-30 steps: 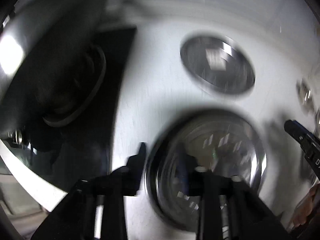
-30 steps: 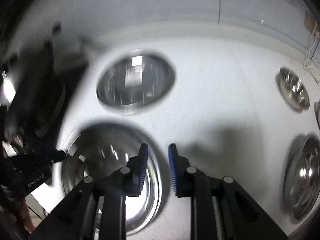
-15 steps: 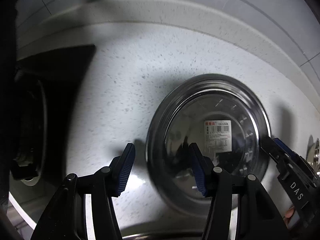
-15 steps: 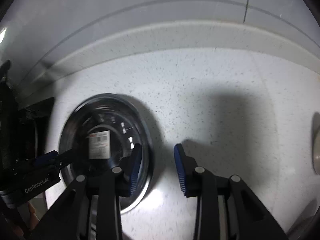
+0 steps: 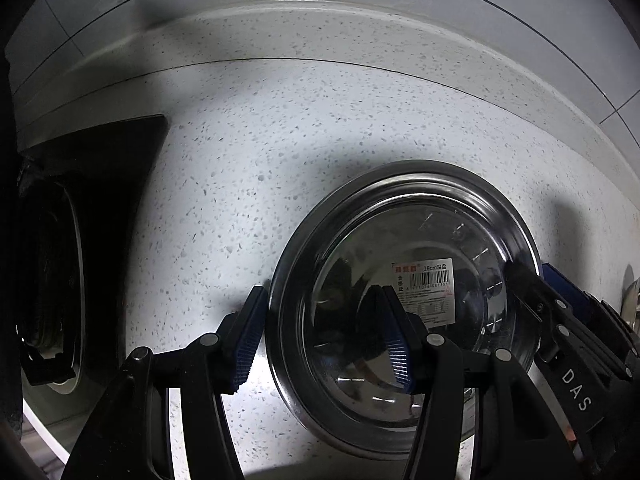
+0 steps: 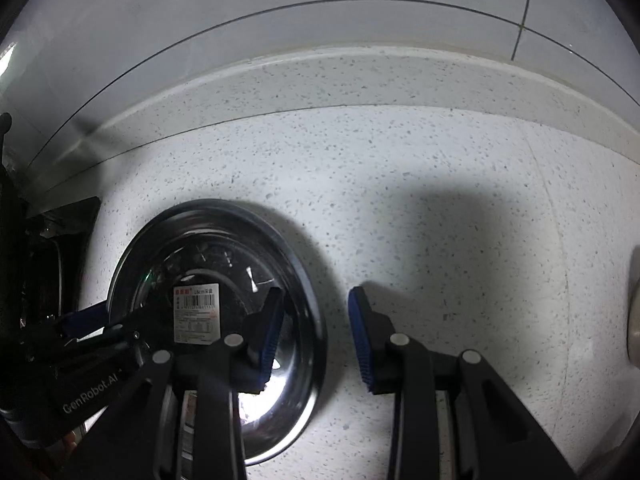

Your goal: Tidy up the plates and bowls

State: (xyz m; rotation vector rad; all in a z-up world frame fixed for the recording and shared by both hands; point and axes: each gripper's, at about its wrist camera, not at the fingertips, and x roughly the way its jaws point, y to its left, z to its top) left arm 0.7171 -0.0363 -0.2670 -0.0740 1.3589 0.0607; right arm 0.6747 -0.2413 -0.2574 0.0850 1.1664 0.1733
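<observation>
Both tools stand wide, holding nothing: the left tool [image 5: 322, 336] straddles the near-left rim of a steel plate [image 5: 404, 304], one finger outside on the counter [image 5: 248, 168], one over the dish; the right tool [image 6: 314, 330] straddles its right rim the same way. Compared with half a second ago, each sits a little closer to the plate. Lying flat, open side up, the plate is round, with no long axis; its barcode sticker [image 6: 197, 314] reads upright. A dark sink [image 5: 80, 220] lies left.

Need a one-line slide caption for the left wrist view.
Open left tongs straddle the near-left rim of a round stainless-steel plate with barcode sticker on a speckled white countertop; right tongs straddle its right rim.
</observation>
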